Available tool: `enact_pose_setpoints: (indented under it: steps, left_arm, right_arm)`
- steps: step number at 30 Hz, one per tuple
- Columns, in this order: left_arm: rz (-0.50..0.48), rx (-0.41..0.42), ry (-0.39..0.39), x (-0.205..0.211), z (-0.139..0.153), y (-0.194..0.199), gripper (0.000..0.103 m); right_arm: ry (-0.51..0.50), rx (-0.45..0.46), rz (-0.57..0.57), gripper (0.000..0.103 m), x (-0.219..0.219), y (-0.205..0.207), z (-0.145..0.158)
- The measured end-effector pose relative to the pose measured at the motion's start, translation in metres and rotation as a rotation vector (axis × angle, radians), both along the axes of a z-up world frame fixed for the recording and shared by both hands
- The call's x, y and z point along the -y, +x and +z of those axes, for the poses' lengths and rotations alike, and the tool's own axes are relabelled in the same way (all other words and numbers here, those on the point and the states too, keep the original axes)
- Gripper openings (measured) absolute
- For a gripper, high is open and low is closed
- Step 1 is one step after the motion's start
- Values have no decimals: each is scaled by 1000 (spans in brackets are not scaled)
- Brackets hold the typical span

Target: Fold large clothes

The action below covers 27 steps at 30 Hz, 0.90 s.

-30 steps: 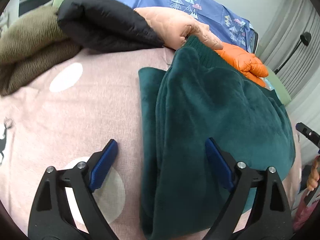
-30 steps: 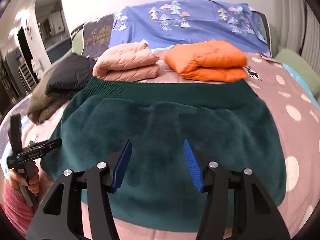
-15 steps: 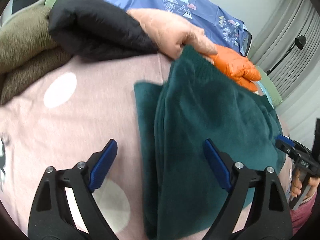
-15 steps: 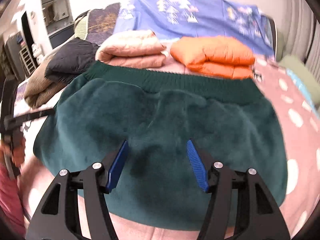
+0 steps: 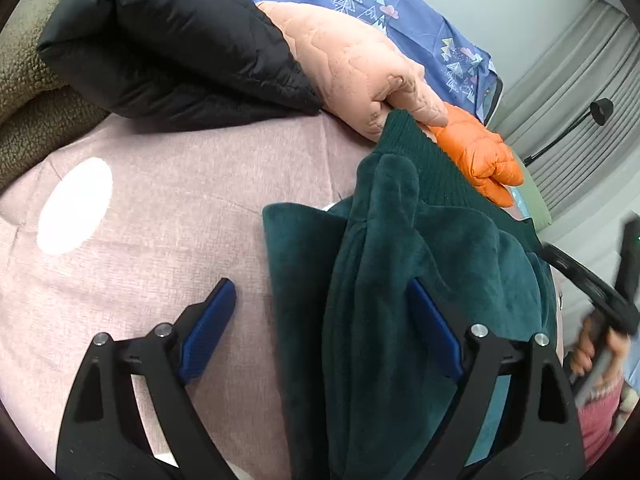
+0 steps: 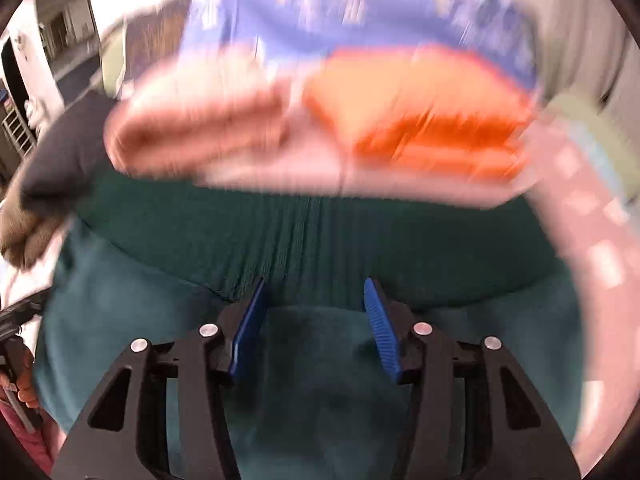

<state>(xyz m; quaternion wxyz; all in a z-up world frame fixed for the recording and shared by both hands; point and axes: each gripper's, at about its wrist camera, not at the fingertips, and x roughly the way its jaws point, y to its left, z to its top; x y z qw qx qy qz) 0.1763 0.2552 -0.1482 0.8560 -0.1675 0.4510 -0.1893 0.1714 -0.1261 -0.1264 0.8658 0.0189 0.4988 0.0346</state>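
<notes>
A dark green fleece garment (image 5: pixel 404 264) lies folded on the pink bed cover (image 5: pixel 168 208), its ribbed hem (image 5: pixel 424 156) toward the far side. My left gripper (image 5: pixel 320 308) is open, its jaws either side of the garment's left folded edge, holding nothing. In the blurred right wrist view my right gripper (image 6: pixel 316 308) is open just above the green garment (image 6: pixel 320 400), close to its ribbed hem (image 6: pixel 304 224). The right gripper also shows at the right edge of the left wrist view (image 5: pixel 600 296).
Folded jackets lie along the far side: black (image 5: pixel 172 44), peach (image 5: pixel 352 64) and orange (image 5: pixel 480 152). A brown fleece (image 5: pixel 28 92) sits at far left. A blue patterned pillow (image 5: pixel 400 12) is behind. A floor lamp (image 5: pixel 592 116) stands by the curtains.
My right gripper has swept quickly forward over the green garment toward its ribbed hem. My left gripper has moved closer to the garment's left edge. Both stay open.
</notes>
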Motion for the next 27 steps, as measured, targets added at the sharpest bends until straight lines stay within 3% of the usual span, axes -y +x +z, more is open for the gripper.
enact_pose_setpoints:
  steps: [2, 7, 10, 13, 15, 18, 20, 22, 24, 27]
  left_arm:
    - [-14, 18, 21, 2, -1, -1, 88]
    - [-36, 95, 157, 18, -2, -3, 88]
    - [-43, 86, 129, 14, -1, 2, 85]
    - [-75, 79, 76, 11, 2, 2, 71]
    - [-101, 87, 72, 12, 5, 1, 61]
    - [-143, 99, 98, 18, 8, 3, 56]
    - [-168, 85, 88, 18, 7, 8, 57]
    - [-179, 64, 66, 15, 5, 13, 61]
    - [-175, 50, 62, 14, 2, 15, 71]
    - [-165, 32, 21, 10, -3, 21, 75]
  right_arm:
    - [15, 25, 4, 53, 4, 8, -13]
    - [-36, 62, 9, 54, -4, 2, -7]
    - [-46, 107, 3, 57, -4, -12, 10]
    - [-62, 157, -13, 60, -8, -37, 34]
    - [-49, 207, 59, 64, -23, -63, 51]
    - [-104, 294, 290, 73, -75, -118, 71]
    - [-130, 292, 445, 73, -109, -148, 67]
    - [-152, 277, 575, 73, -142, -172, 54]
    - [-222, 276, 689, 73, -175, -192, 33]
    - [-351, 300, 753, 73, -209, -205, 10]
